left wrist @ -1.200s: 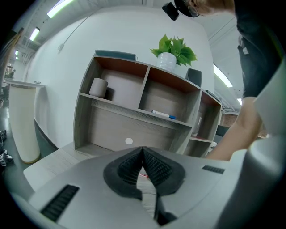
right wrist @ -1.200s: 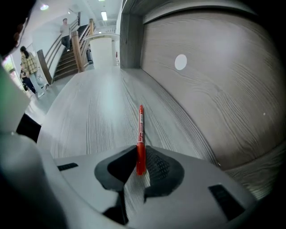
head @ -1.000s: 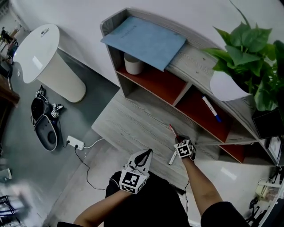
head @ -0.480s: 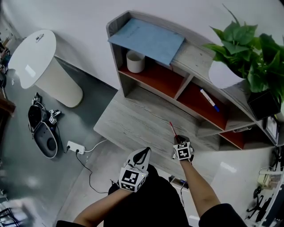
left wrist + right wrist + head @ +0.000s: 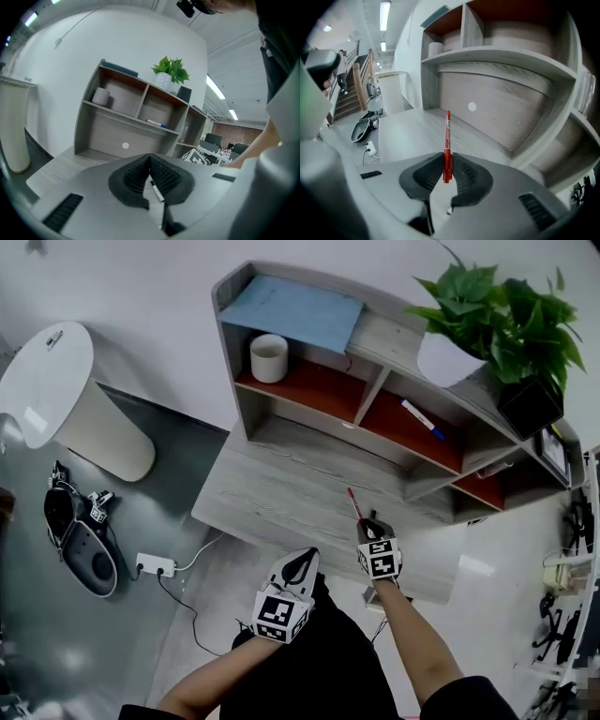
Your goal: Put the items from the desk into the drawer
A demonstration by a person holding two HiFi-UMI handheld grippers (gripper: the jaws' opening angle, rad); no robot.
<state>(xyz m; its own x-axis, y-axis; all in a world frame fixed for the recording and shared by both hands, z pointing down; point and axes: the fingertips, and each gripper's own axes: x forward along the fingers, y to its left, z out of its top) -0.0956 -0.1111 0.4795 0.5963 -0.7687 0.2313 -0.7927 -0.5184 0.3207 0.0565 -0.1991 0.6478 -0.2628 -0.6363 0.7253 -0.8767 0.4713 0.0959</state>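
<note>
The left gripper (image 5: 150, 158) fills the foreground in front of the shelf unit (image 5: 108, 133), its ribbed pads closed tip to tip. A black-and-white marker (image 5: 157, 191) shows through the gap beneath them. A white cup (image 5: 101, 96) stands in the shelf unit's upper left compartment, a blue-capped pen (image 5: 155, 123) lies in the next one, and a potted plant (image 5: 169, 75) sits on top. The counter (image 5: 56, 166) spreads from its base.

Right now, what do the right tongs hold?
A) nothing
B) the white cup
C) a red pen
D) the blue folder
C: in the right gripper view the right tongs are closed on a red pen, which sticks out forward from between them.
</note>
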